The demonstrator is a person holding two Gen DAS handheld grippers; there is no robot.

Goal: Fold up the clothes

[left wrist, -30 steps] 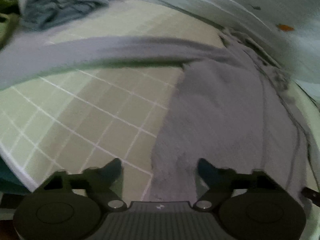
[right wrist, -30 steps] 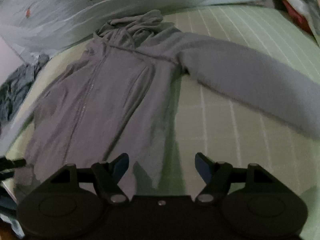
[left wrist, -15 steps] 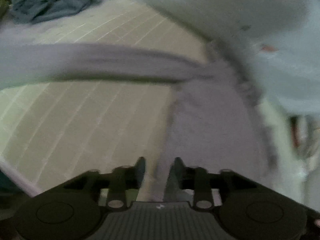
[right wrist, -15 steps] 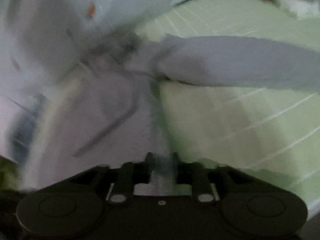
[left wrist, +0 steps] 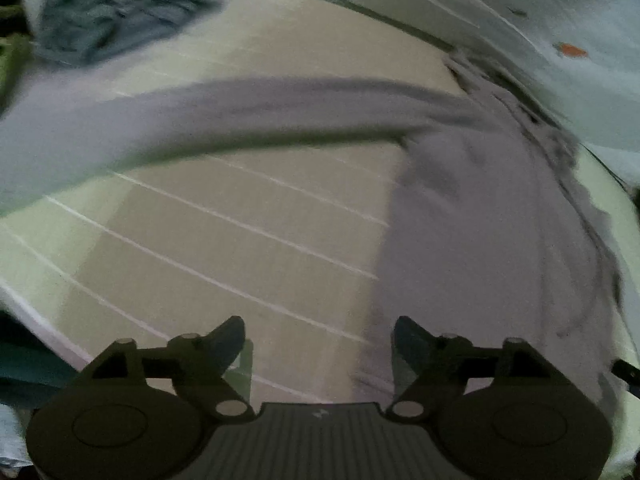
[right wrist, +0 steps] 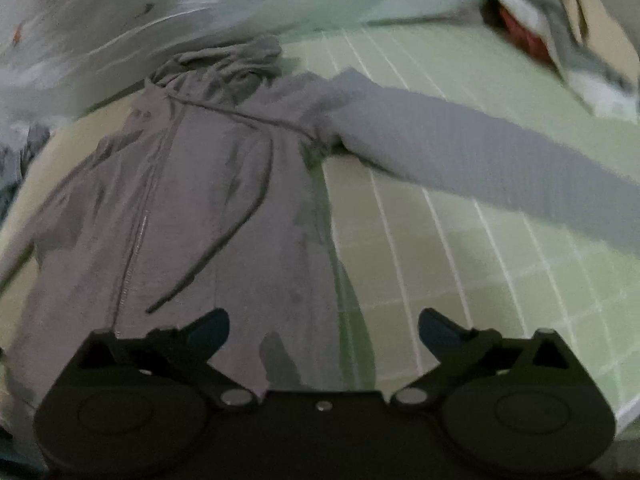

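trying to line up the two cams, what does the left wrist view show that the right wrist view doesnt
Only the left wrist view shows the left gripper and the hoodie's left sleeve stretched across the sheet, with a blue-grey heap of clothes beyond it.

Only the right wrist view shows the right gripper, the hood, the zip, the drawstring, the other sleeve and a pile with something red at the far corner.

Both share the grey hoodie lying flat on the green checked sheet, and open jaws with nothing between them; both have just been opening.
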